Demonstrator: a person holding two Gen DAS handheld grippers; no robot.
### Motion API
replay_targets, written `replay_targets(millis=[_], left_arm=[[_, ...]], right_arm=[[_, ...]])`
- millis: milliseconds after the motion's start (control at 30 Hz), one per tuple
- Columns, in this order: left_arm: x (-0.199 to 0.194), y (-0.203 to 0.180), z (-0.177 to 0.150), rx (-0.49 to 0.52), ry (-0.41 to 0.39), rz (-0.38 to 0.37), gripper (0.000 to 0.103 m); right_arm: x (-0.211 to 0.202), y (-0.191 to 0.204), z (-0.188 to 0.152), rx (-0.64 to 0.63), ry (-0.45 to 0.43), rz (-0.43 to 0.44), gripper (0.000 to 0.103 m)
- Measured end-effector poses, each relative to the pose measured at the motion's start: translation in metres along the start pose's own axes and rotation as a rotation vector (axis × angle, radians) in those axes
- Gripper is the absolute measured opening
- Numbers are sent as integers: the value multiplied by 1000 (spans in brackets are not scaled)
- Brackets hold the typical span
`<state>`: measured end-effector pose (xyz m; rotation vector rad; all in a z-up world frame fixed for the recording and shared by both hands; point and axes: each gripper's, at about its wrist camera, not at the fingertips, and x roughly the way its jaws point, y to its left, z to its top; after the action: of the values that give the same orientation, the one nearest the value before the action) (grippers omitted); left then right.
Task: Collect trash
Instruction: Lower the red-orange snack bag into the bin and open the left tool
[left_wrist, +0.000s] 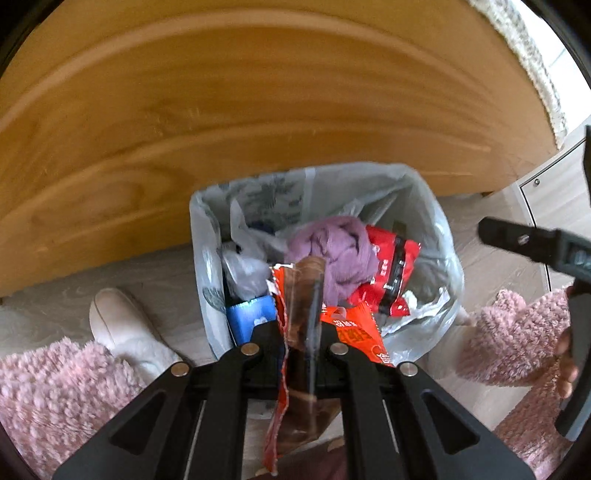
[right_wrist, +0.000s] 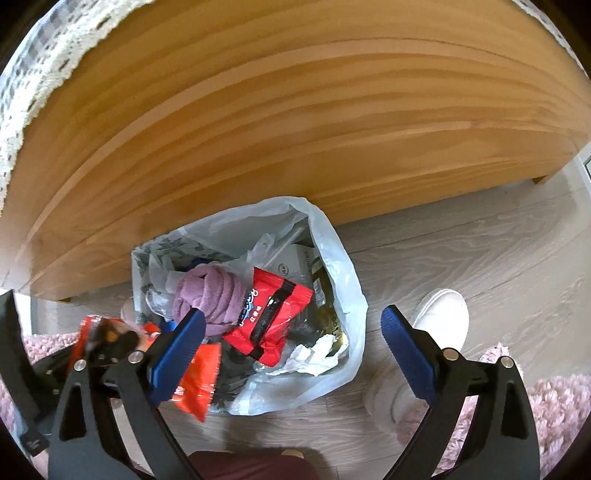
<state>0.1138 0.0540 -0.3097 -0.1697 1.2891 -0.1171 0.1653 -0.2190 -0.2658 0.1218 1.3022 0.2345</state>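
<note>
**Wrapper pinched over the bin, right jaws wide**

Here the left hand-held gripper (left_wrist: 301, 332) is clamped on an orange wrapper (left_wrist: 291, 369), its two black fingers pressed together with the torn foil standing up between them and trailing down toward 6 o'clock in the left wrist view. The wrapper hangs directly over the near rim of the bin (left_wrist: 207, 236), which is lined with a pale plastic bag and sits at 12 o'clock from the fingertips, against a wooden bed frame (left_wrist: 221, 110).

Inside the bin lie a crumpled purple cloth (left_wrist: 332, 247), a red packet (left_wrist: 391, 273) just to its 3 o'clock side, a blue carton (left_wrist: 247, 317) at the 9 o'clock edge and some clear plastic.

In the right wrist view the right hand-held gripper (right_wrist: 291, 332) stands with its jaws wide apart and nothing between them; its blue pads (right_wrist: 177, 354) frame the bin (right_wrist: 332, 236). The red packet (right_wrist: 273, 314) and purple cloth (right_wrist: 210, 295) show between the pads, farther down in the bag. The orange wrapper (right_wrist: 195, 376) shows at 9 o'clock, partly behind the left pad, with the left hand-held gripper (right_wrist: 110, 339) blurred beside it.

A white slipper (right_wrist: 439, 314) rests on the floor at 3 o'clock of the bin, and a pink fluffy sleeve (left_wrist: 517, 332) shows at the right edge of the left view.
</note>
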Motion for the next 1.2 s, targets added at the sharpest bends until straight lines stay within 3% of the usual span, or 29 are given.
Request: replay_targets(millis=[400,633,1000,1200], left_arm=[[17,-12,-1,8,-1,16,5],[35,-26,-3,73,12,58,5],[62,-21,-10,84,92,82,8],[69,-15,-11,64,114,57,8]], right_arm=[[-7,1,-4,-14,18,45,92],[-7,0,-5,-8,18,48,92],[4,0,-10,-15,47,10,92],[18,-4,-15,-23,84,-55,92]])
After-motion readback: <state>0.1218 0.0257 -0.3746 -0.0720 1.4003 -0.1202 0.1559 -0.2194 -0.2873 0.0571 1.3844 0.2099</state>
